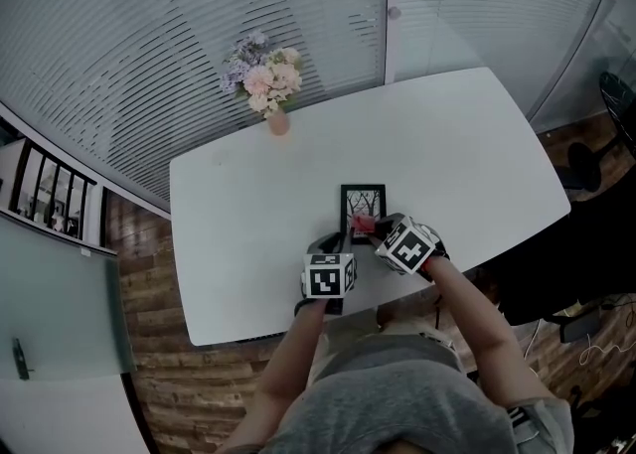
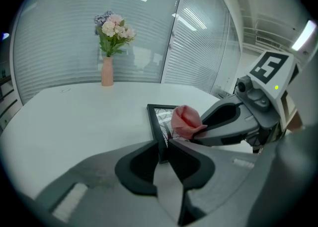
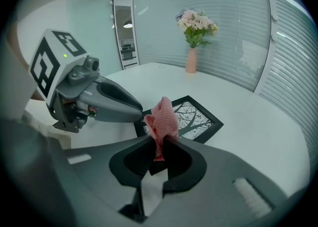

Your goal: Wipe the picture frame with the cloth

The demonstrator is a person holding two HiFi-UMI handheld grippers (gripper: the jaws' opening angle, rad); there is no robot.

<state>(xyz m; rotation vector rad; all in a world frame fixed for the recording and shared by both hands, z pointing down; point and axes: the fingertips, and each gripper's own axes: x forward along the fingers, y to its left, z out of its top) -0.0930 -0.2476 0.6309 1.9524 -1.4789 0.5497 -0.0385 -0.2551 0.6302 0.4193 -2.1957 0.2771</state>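
You work at a white table [image 1: 248,204] on a wood floor [image 1: 149,283], with slatted blinds [image 1: 149,35] behind and a vase of flowers [image 1: 268,84] at the far edge. The picture frame [image 1: 363,202] lies near your edge, its long axis pointing away from you. Your left gripper [image 2: 166,144] pinches the frame's near left border. Your right gripper [image 3: 159,144] clamps the pink cloth [image 3: 163,119] over the frame's near end.
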